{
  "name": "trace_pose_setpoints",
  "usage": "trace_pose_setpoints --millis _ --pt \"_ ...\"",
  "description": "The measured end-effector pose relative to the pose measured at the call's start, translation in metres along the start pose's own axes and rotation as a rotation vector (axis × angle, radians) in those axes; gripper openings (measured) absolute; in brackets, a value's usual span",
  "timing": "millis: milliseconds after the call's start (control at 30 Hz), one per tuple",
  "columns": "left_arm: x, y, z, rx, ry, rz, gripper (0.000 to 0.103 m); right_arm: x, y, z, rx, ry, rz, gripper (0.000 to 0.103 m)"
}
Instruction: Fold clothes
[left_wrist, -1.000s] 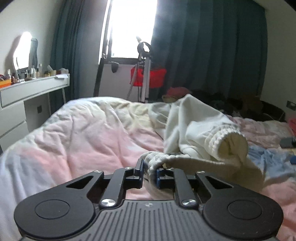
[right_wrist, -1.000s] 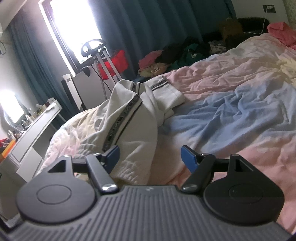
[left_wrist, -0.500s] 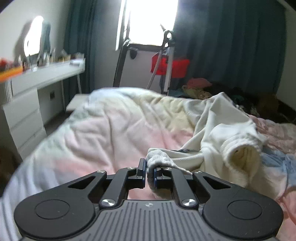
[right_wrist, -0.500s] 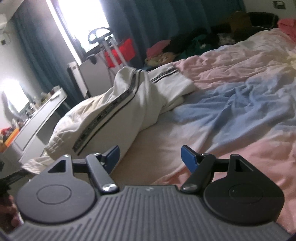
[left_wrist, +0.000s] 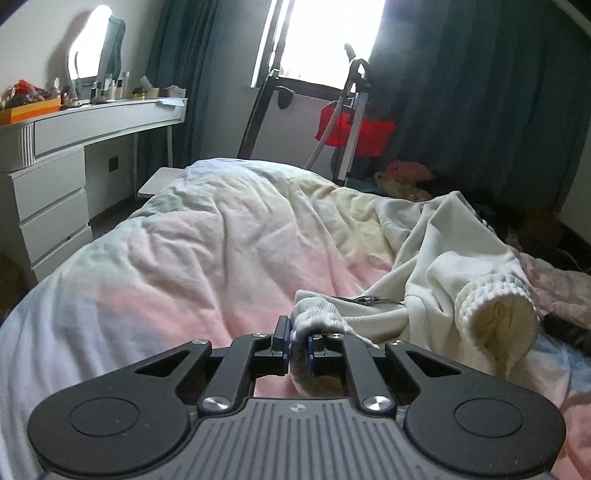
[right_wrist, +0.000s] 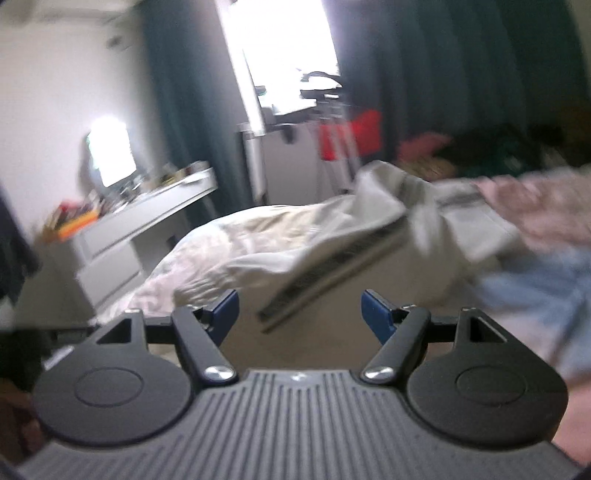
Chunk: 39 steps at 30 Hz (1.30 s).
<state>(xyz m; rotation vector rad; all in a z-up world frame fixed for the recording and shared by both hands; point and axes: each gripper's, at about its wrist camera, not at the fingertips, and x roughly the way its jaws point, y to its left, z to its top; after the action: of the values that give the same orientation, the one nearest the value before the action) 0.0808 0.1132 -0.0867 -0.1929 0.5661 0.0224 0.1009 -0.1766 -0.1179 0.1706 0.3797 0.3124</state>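
Cream sweatpants (left_wrist: 436, 280) lie crumpled on the bed, one ribbed cuff (left_wrist: 495, 306) gaping open at the right. My left gripper (left_wrist: 298, 343) is shut on the garment's ribbed grey-white edge (left_wrist: 317, 317), which bunches between the blue pads. In the blurred right wrist view the same sweatpants (right_wrist: 369, 236) show a dark side stripe (right_wrist: 325, 284) running toward me. My right gripper (right_wrist: 300, 314) stands wide open just short of the stripe's near end, nothing between its fingers.
A rumpled pink, white and blue duvet (left_wrist: 207, 251) covers the bed. A white dresser (left_wrist: 55, 177) with a lit mirror stands at left. A stand with a red bag (left_wrist: 354, 129) and a clothes pile (left_wrist: 406, 177) sit by dark curtains.
The left gripper pulled the ribbed edge across the bed, stretching the pants out, then held still. The right gripper swung left toward the striped leg and rolled level; its view is now blurred.
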Motion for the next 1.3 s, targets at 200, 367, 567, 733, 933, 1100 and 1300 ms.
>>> trace_pose_setpoints --millis 200,367,567,733,933,1100,1300 --pt "-0.001 -0.014 -0.009 0.071 -0.027 0.043 0.011 0.034 0.022 -0.031 -0.201 0.126 0.008 0.074" --pt "0.003 -0.017 -0.014 0.092 -0.014 0.058 0.012 0.032 0.017 -0.028 -0.204 0.131 -0.090 0.075" --pt "0.005 -0.017 -0.018 0.096 -0.004 0.062 0.012 0.019 0.010 -0.015 -0.197 0.077 -0.173 0.076" --pt "0.004 -0.013 -0.017 0.070 0.003 0.053 0.014 0.005 -0.017 -0.005 -0.024 0.105 -0.238 0.076" --pt "0.002 -0.012 -0.017 0.059 0.007 0.038 0.015 -0.013 -0.071 -0.014 0.312 0.195 -0.400 0.078" --pt "0.002 -0.013 -0.017 0.061 0.009 0.038 0.015 -0.014 -0.083 -0.019 0.389 0.204 -0.366 0.078" --pt "0.004 -0.014 -0.020 0.074 0.014 0.052 0.020 0.004 -0.056 -0.013 0.149 0.134 -0.326 0.069"
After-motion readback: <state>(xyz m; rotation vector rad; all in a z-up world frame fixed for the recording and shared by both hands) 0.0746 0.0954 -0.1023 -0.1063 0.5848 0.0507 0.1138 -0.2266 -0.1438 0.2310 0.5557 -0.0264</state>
